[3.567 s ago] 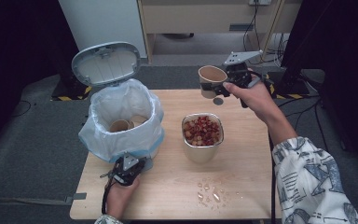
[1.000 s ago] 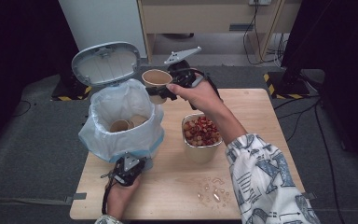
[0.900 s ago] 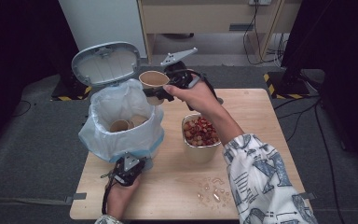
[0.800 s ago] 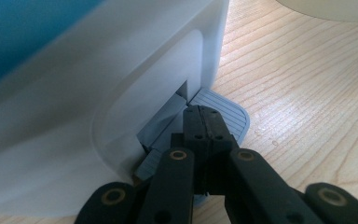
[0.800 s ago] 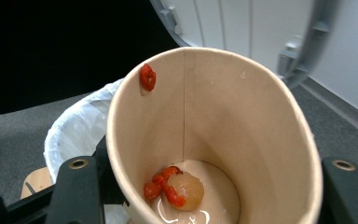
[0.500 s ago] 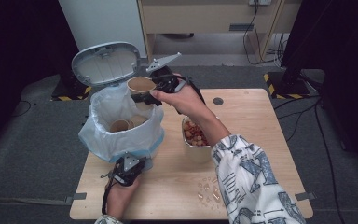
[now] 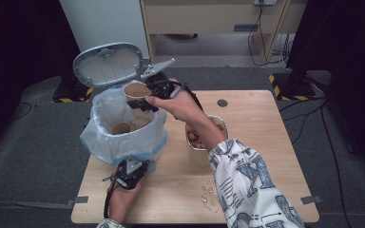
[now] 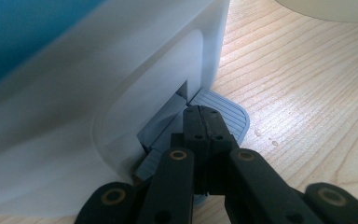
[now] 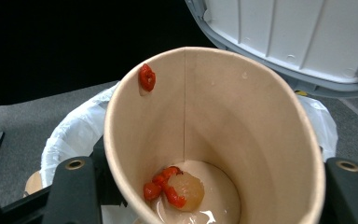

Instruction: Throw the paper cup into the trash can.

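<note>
Left tool (image 8: 204, 122) pressed together on grey ribbed pedal (image 8: 223, 112), keeping lid (image 7: 108, 64) up; right tool (image 7: 145, 97) clamped on tan paper cup (image 7: 137, 90), jaws just easing apart, over white-bagged bin (image 7: 123, 137) for dumping.

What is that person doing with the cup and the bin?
The person is throwing away a used paper cup. The right gripper holds it above the open bin, and its jaws have just been opening with the cup between them. A few food scraps sit inside the cup. The left gripper, jaws shut, presses the bin's pedal so the lid stays up.
</note>
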A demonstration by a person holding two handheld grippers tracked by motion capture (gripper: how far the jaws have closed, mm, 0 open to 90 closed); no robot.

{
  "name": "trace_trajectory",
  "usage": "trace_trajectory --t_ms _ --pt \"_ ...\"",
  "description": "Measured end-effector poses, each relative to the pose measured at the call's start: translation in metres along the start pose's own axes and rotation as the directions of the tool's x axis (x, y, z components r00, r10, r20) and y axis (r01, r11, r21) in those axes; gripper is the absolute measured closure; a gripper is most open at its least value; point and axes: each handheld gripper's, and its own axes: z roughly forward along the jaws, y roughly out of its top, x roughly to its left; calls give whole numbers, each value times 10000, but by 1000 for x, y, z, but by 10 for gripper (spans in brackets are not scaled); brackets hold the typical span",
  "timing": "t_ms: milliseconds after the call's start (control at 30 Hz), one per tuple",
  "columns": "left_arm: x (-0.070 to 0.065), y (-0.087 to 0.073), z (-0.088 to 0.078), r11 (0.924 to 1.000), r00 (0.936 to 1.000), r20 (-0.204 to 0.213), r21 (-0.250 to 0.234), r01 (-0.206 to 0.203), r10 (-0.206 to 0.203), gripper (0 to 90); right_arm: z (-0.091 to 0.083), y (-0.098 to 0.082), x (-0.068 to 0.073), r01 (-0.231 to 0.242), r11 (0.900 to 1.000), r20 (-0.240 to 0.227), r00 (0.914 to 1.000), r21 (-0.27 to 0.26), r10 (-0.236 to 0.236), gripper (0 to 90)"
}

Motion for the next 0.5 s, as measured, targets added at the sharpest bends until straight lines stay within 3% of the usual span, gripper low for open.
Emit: trace_trajectory --t_ms 100,200,500 --pt "0 0 0 10000 10000 9 -4 4 -4 891 8 -1 3 112 9995 180 9998 290 -117 301" --pt "0 0 0 10000 10000 1 -6 5 -5 892 14 -2 6 142 9995 180 9997 264 -147 175" --pt "0 0 0 10000 10000 7 -6 4 -4 891 4 -5 3 104 9999 412 9991 -32 -103 141"
